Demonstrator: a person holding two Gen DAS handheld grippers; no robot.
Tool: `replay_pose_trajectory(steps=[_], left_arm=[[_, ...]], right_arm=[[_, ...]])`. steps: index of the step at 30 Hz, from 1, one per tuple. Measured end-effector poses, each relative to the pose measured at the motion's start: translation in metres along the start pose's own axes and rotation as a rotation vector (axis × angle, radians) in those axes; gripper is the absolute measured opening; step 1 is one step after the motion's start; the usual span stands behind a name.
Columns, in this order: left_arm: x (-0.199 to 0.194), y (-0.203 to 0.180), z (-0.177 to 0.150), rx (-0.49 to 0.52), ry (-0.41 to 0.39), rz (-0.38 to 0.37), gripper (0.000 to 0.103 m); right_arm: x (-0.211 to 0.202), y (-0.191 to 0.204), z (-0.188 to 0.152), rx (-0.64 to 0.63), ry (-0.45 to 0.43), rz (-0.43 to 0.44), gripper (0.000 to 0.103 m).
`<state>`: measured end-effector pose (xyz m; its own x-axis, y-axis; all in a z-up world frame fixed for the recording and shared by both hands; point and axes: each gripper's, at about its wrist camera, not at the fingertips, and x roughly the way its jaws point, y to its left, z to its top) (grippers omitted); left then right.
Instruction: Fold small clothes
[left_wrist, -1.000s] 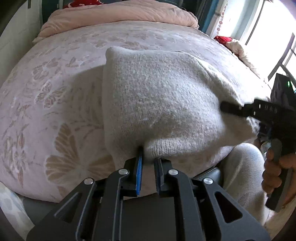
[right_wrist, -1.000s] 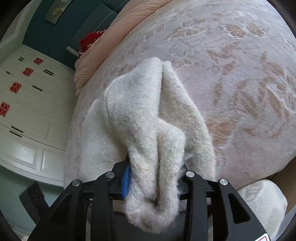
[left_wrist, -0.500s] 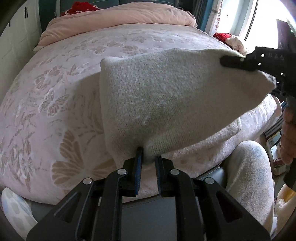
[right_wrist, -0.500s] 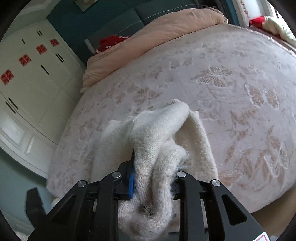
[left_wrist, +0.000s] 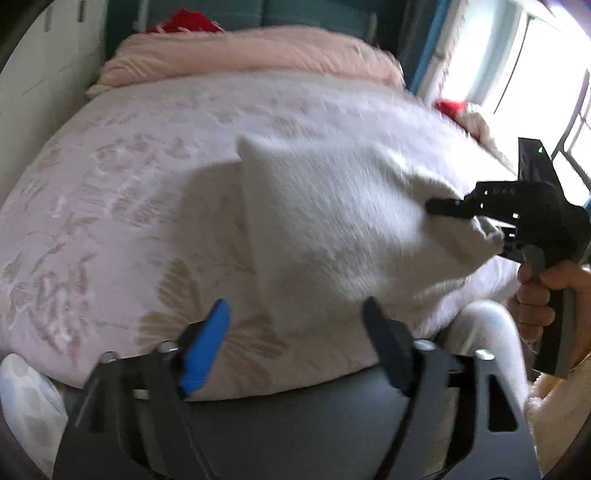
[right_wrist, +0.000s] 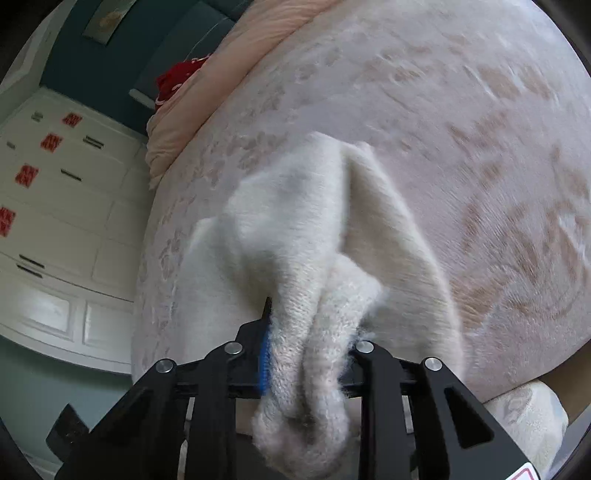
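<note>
A cream knitted garment (left_wrist: 340, 221) lies folded on the pink bedspread (left_wrist: 122, 206). My left gripper (left_wrist: 295, 317) is open and empty, its jaws wide apart just in front of the garment's near edge. My right gripper (right_wrist: 314, 332) is shut on a bunched end of the garment (right_wrist: 295, 240) and holds it up; it also shows in the left wrist view (left_wrist: 517, 214) at the right, gripping the garment's right corner.
The bed has a peach duvet (left_wrist: 251, 51) rolled at its head and a red item (left_wrist: 184, 24) behind it. White cupboards (right_wrist: 48, 221) stand at the left. A window (left_wrist: 546, 74) is at the right. The person's knee (left_wrist: 487, 332) is by the bed's edge.
My left gripper has let go of the garment's near edge and opened wide. My right gripper, still holding the garment, has come down from its raised position.
</note>
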<state>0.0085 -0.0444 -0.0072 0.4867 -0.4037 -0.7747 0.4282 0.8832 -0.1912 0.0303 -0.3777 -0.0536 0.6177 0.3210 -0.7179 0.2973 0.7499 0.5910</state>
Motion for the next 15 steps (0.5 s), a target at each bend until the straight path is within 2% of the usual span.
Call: replay_pose_trajectory(steps=[1, 2, 5, 7, 9, 12, 15], left_arm=[[-0.009, 0.01, 0.002, -0.031, -0.017, 0.006, 0.083], [-0.019, 0.026, 0.004, -0.083, -0.033, 0.023, 0.084], [-0.041, 0.075, 0.001, -0.225, -0.042, 0.105, 0.084], [-0.058, 0.107, -0.005, -0.312, -0.064, 0.173, 0.084], [-0.08, 0.143, -0.013, -0.412, -0.093, 0.248, 0.084], [-0.102, 0.179, -0.024, -0.484, -0.118, 0.322, 0.084], [-0.111, 0.195, -0.029, -0.528, -0.123, 0.34, 0.084]], right_arm=[[-0.004, 0.027, -0.001, -0.061, -0.019, 0.001, 0.023], [-0.008, 0.07, -0.004, -0.166, -0.035, 0.014, 0.022], [-0.001, 0.176, -0.028, -0.412, -0.019, 0.094, 0.022], [0.021, 0.238, -0.052, -0.544, 0.047, 0.179, 0.02], [0.06, 0.288, -0.082, -0.653, 0.136, 0.202, 0.019], [0.12, 0.319, -0.115, -0.699, 0.238, 0.14, 0.019], [0.15, 0.317, -0.124, -0.65, 0.306, 0.127, 0.018]])
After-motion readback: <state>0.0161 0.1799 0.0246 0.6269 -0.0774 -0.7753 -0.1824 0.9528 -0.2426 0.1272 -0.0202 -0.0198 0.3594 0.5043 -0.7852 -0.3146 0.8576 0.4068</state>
